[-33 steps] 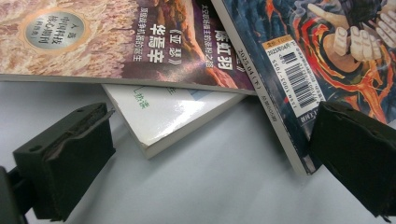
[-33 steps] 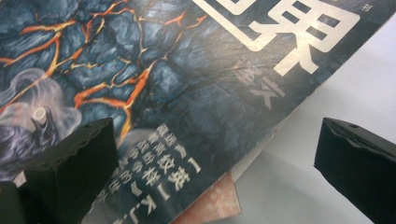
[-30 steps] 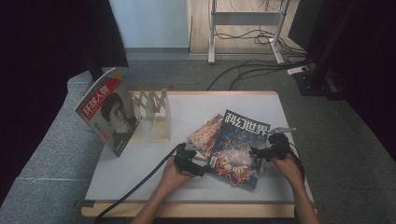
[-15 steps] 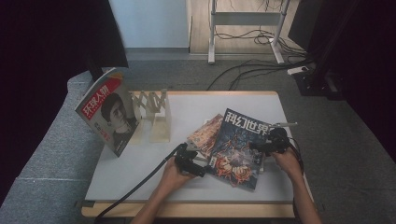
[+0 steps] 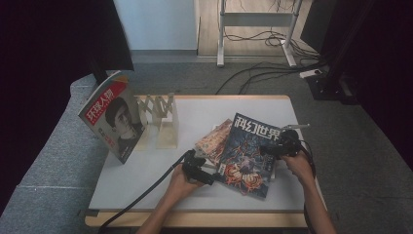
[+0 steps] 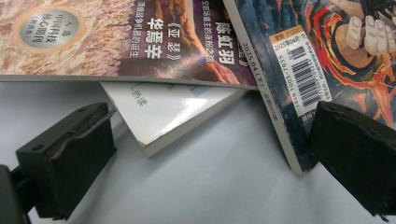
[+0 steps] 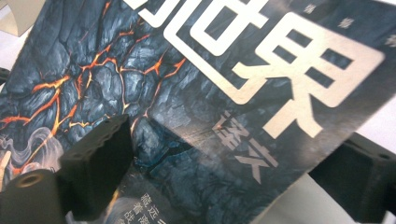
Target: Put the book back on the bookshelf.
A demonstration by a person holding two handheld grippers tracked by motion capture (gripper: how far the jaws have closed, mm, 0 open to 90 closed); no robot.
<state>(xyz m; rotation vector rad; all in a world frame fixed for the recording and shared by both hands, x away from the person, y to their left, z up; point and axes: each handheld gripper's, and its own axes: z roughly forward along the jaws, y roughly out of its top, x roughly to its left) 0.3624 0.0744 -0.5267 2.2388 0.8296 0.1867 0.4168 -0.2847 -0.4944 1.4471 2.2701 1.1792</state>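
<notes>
A dark lava-patterned magazine (image 5: 246,151) lies askew on the white table (image 5: 204,109), on top of an orange-toned magazine (image 5: 213,141). My right gripper (image 5: 270,148) reaches in at the dark magazine's right edge. In the right gripper view one jaw sits above the dark magazine's cover (image 7: 187,93) and the other below; the right gripper (image 7: 224,177) has just been closing, and I see no firm pinch. My left gripper (image 5: 210,176) stands open at the stack's near-left corner. In the left gripper view, the left gripper (image 6: 210,163) faces a white book's corner (image 6: 173,107) under the orange magazine (image 6: 116,37), with the dark magazine (image 6: 336,46) beside one jaw.
A portrait-cover magazine (image 5: 113,117) stands tilted against a wooden rack (image 5: 163,122) at the table's back left. A black cable (image 5: 146,195) trails from the left gripper over the front edge. Bare tabletop lies behind the stack.
My right gripper has crept slightly inward over the dark magazine's right edge. The left hand and the other magazines have stayed put.
</notes>
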